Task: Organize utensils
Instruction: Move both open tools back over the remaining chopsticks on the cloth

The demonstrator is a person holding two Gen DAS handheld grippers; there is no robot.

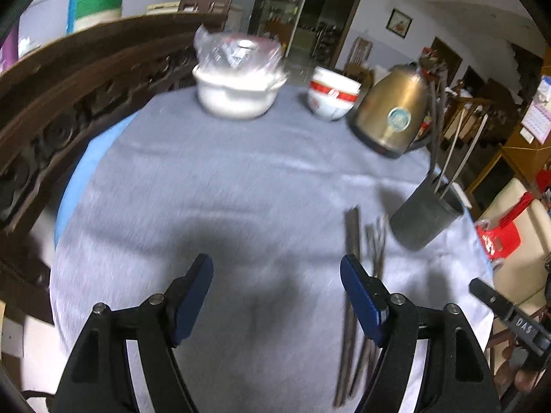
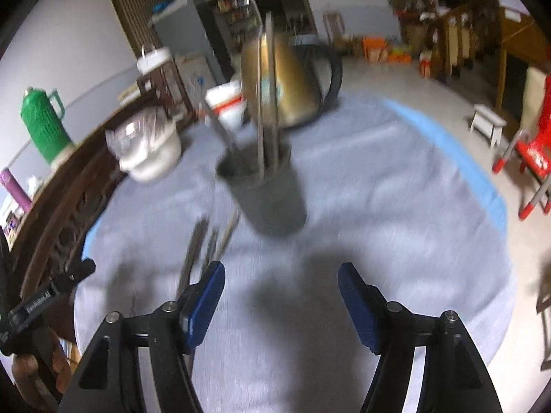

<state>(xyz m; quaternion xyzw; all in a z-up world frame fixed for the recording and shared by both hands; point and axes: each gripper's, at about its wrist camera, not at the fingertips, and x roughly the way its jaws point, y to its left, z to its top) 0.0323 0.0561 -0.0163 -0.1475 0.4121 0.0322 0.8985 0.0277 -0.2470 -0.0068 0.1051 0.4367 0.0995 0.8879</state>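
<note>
A grey-clothed table (image 1: 213,179) is shown, with a gold kettle (image 1: 392,110) at one o'clock in the left view, seemingly kept clear of the work. A dark holder cup (image 1: 425,218) at two o'clock already holds utensils upright. Loose chopsticks (image 1: 353,237) lie beside it. Left gripper (image 1: 277,296) and right gripper (image 2: 280,297) are spread, gripping nothing.

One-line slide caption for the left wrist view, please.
Open, empty left gripper above the grey tablecloth, loose chopsticks beside the dark utensil holder.
</note>
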